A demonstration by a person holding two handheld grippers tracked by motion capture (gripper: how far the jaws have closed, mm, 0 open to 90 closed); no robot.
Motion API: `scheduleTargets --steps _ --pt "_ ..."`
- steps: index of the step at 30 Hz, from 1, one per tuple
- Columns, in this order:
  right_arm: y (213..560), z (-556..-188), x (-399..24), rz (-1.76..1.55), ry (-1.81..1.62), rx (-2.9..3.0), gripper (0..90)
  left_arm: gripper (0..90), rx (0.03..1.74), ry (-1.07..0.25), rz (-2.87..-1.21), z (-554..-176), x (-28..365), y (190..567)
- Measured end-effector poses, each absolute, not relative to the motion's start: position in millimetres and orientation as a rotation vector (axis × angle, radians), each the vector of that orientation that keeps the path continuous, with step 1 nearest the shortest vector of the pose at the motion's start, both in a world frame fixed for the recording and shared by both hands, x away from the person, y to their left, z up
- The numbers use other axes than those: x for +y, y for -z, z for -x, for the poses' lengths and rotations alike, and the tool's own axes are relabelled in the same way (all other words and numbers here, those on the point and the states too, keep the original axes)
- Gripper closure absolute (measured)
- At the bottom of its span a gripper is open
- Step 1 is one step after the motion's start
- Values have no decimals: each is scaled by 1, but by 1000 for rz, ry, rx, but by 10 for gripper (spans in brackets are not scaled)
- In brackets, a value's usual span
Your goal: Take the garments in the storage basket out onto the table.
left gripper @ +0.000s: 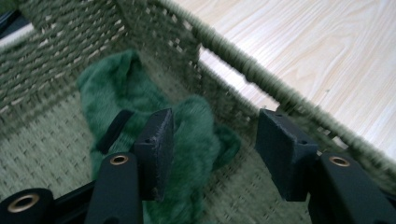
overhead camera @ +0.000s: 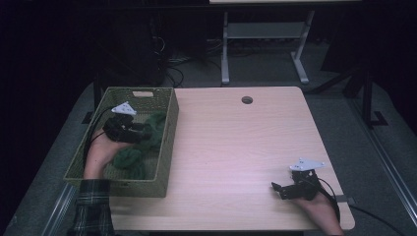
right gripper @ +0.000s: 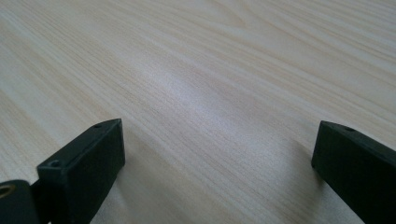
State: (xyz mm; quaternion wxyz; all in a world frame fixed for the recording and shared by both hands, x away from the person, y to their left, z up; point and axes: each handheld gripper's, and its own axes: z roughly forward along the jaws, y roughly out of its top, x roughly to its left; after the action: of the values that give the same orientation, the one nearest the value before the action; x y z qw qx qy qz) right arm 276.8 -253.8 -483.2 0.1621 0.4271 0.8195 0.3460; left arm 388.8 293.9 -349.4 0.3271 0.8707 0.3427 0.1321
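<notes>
Two tools are at work: we hold the left tool (overhead camera: 140, 132) inside the basket (overhead camera: 167, 147), its jaws half open over the green cloth (left gripper: 196, 140) lying on the basket floor, not yet pinching it. We rest the right tool (overhead camera: 280, 189) wide open and empty on the tabletop (overhead camera: 236, 147), out of the way.

1. My left tongs (overhead camera: 142, 132) sit tilted at the far left, the left hand (overhead camera: 101, 155) gripping them from behind, jaws partly apart.
2. My right tongs (overhead camera: 277, 189) rest low at the near right, jaws spread wide, nothing between them.
</notes>
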Motion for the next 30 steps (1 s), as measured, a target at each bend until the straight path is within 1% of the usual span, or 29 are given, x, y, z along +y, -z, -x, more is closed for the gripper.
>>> scheduleTargets --steps 16,30 --pt "483 -277 -254 -1219 -987 2338 23 478 926 -300 -2388 -395 301 375" --pt "483 -277 -254 -1218 -988 2339 23 459 961 -271 -2457 -403 298 395"
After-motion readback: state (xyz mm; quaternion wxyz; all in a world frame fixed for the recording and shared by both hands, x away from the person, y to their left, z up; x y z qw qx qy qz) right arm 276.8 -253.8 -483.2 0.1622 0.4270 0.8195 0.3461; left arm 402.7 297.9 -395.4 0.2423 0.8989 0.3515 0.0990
